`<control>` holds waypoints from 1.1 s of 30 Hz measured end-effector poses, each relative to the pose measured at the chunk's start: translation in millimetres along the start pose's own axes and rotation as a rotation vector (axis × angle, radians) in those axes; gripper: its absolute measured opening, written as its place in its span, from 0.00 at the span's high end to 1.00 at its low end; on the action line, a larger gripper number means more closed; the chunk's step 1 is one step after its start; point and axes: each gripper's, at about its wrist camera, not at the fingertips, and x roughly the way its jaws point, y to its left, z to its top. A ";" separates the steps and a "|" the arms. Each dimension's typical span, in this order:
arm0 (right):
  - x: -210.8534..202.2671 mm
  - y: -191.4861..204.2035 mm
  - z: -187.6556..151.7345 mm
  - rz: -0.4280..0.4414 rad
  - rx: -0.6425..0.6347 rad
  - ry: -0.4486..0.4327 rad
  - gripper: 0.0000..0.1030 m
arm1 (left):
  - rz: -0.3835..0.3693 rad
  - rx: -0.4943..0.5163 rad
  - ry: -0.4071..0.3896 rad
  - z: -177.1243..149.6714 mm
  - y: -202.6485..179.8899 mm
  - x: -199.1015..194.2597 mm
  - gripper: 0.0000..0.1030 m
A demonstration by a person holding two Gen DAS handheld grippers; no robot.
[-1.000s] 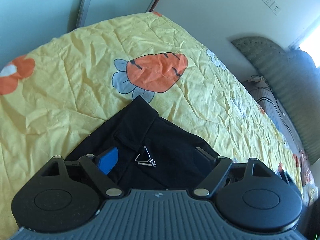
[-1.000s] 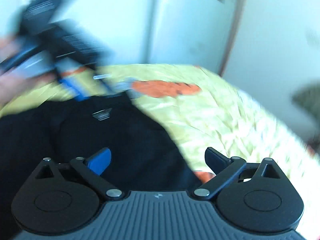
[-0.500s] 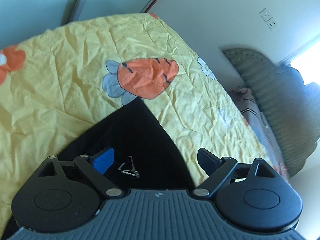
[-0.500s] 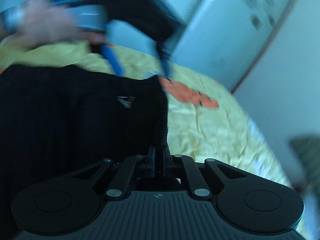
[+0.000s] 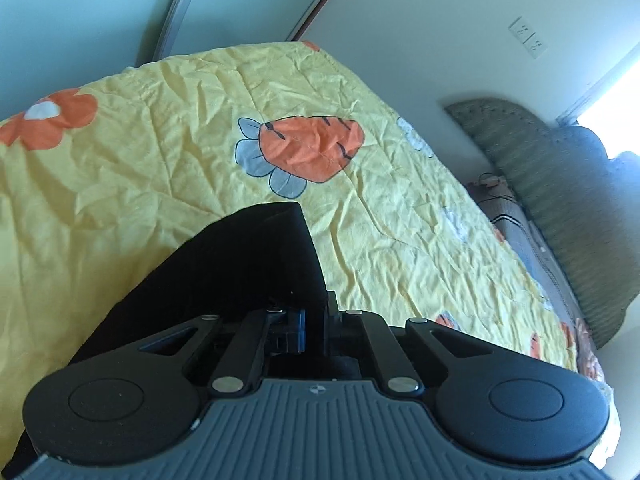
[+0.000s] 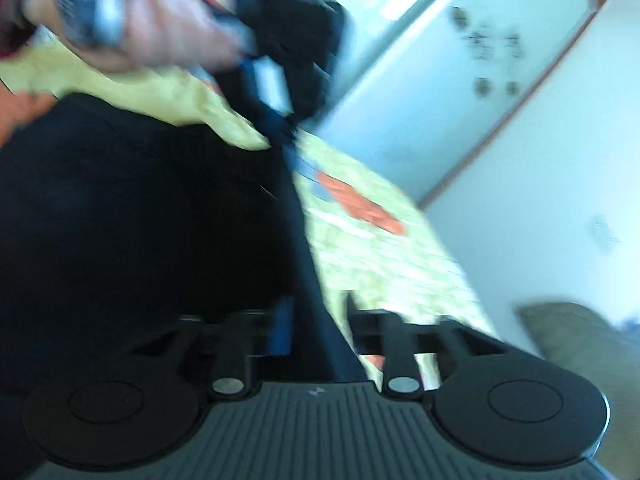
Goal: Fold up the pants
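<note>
The pants (image 5: pixel 240 272) are black, soft cloth, lying on the yellow sheet (image 5: pixel 168 128) of the bed; in the left view they fill the lower middle of the frame, running up to a squared corner just below the printed carrot (image 5: pixel 308 148). In the right view they are a large dark mass over the left half of the frame, with one edge drawn taut from the bottom centre up toward the middle.

The left claw (image 5: pixel 314 320) is drawn narrow and pinches the pants at the edge beside that corner; cloth is bunched between the blue pad and the black one. The right claw (image 6: pixel 316 328) is also drawn in, and a strip of the black cloth runs between its fingers, so it appears to hold the same edge, though that view is badly blurred. The left claw shows again in the upper left of the right view, blurred, with the hand (image 6: pixel 132 28) around it.

This cloth looks light and limp. It should sag wherever it is not held, and it will crease rather than resist. It seems matte and not slippery, so a pinch on a doubled edge or a hem should keep. The best hold is likely at two points well apart on one edge, near the corners, so the span between stays straight when lifted. A grip in the middle of a panel would probably gather only one layer.
</note>
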 end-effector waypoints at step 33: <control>-156.7 75.0 -18.9 0.139 0.336 0.150 0.93 | 0.068 0.242 0.012 -98.0 76.3 -103.1 0.94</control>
